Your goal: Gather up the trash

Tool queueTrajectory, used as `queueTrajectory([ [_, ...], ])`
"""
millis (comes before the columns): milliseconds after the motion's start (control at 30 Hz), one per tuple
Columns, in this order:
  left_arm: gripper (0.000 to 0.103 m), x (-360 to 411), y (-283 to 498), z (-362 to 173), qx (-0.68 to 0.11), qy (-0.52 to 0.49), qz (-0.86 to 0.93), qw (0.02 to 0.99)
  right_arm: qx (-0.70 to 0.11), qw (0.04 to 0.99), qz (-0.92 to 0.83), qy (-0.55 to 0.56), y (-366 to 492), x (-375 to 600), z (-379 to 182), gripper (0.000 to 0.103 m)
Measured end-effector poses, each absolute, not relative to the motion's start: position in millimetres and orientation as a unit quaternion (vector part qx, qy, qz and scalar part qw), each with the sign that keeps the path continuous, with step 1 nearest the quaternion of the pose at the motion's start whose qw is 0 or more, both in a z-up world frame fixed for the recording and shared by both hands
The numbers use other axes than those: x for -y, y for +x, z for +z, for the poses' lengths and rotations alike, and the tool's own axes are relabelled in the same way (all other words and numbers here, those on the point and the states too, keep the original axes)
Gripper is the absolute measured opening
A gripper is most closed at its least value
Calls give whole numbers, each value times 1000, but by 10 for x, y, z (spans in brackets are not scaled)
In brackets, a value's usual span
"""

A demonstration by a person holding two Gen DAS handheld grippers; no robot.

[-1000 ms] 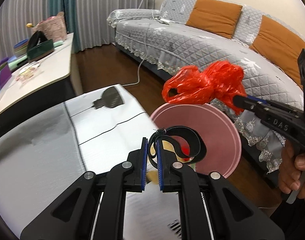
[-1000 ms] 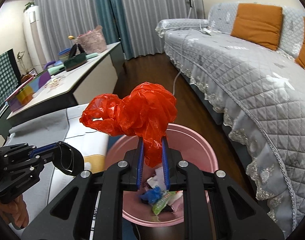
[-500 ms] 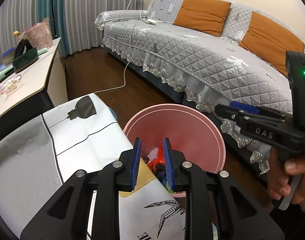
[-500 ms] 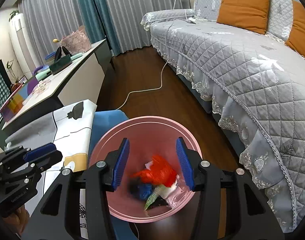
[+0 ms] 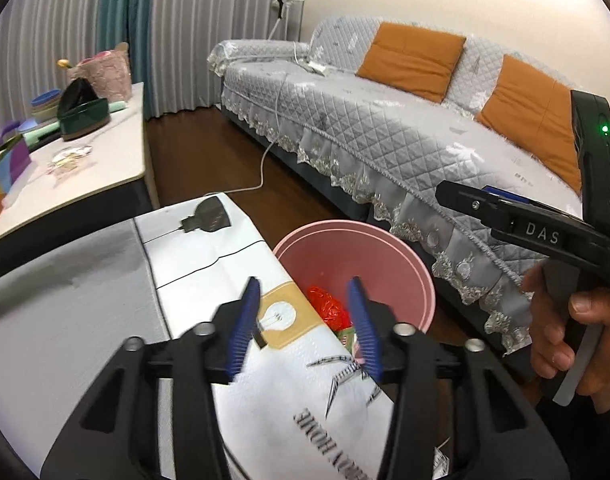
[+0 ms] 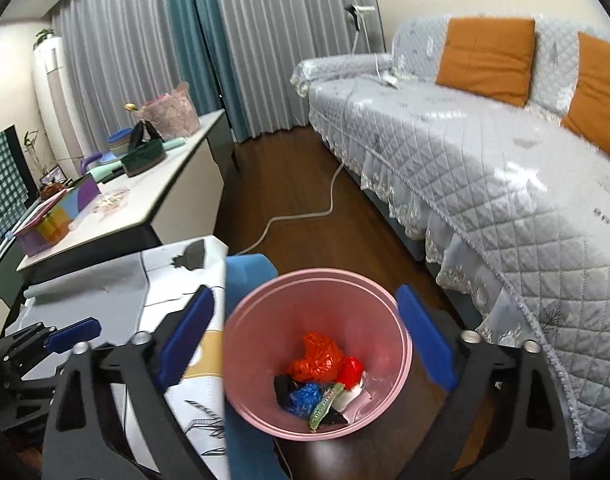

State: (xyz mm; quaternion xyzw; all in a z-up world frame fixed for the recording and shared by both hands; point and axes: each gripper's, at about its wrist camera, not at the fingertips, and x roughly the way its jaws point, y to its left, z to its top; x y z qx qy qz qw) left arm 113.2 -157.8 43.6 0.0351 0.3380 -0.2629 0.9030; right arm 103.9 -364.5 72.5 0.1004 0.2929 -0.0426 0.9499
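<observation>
Two items of trash have left the jaws since one second ago: the black band that the left gripper [image 5: 305, 324] pinched, and the red bag [image 6: 319, 358] that the right gripper [image 6: 305, 336] clamped above the bin [image 6: 241, 320]. Both sets of jaws are opening now, and nothing lies between either pair.

Left gripper: the jaws stand partly apart, over the right edge of the table [image 5: 105, 320], where the printed cloth [image 5: 233, 248] hangs down beside the bin. The tool points downward at a moderate slope toward the bin mouth. In the left wrist view it has drawn back and up from that mouth.

Bin: it stands on the floor between the table edge and the sofa [image 6: 485, 168]. The red bag rests at the bottom, on top of a black piece, a blue wrapper [image 6: 305, 396] and a green strip [image 6: 323, 406]. Whether the black piece is the band cannot be confirmed.

Right gripper: the jaws are spread wide, one pad at each side of the bin rim in its own view, above the opening. A hand [image 5: 565, 332] holds the grip at the right edge of the left wrist view.

Judgement: this drop is complete. No loose trash shows on the visible part of the table.
</observation>
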Motion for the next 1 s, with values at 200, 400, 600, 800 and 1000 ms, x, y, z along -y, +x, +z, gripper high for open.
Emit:
queueTrajectory([
  [200,81,1183,766,665,-294,14,-223,929,-287,951,-34,111,709,3490,848,98],
  [400,94,901,379,762,-260,14,-180,949,-296,946,-41,124,326,3390,770,98],
  [600,95,716,65,740,-263,-10,-158,952,-295,948,-52,108,43,3239,707,98],
  [800,95,516,-207,649,-274,-35,-124,953,-292,952,-52,72,-210,2978,601,98],
  [1000,95,342,-484,534,-283,-49,-77,955,-299,953,-36,43,-403,2696,509,98],
])
